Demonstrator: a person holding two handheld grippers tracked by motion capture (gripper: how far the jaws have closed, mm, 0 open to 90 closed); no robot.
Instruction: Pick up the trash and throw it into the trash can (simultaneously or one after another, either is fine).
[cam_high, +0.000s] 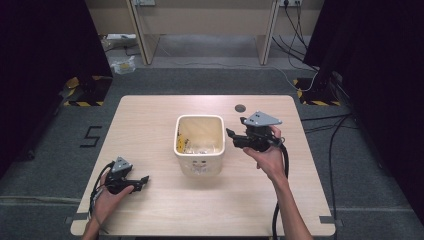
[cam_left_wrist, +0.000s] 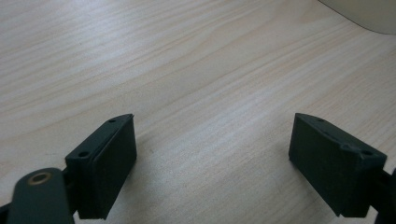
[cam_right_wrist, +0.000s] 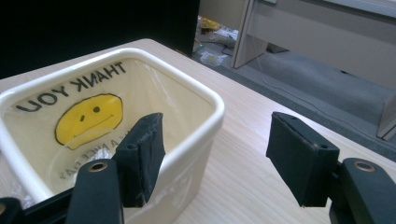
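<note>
Inside the cream bin (cam_right_wrist: 205, 105), a clear bag (cam_right_wrist: 154, 88) lining it bears the words "THANK YOU" in black, seen mirrored through the plastic, above a yellow smiley face (cam_right_wrist: 88, 119). Below the face on the same bag run smaller mirrored letters that seem to read "A NICE DAY". On the grey floor (cam_high: 45, 150) to the left of the table (cam_high: 150, 115) stands a black number "5" (cam_high: 91, 136).

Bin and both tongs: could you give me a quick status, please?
Left tongs open, resting low over bare table. Right tongs open, empty, beside the cream bin. Bag-lined bin upright. Nothing in the way.
</note>
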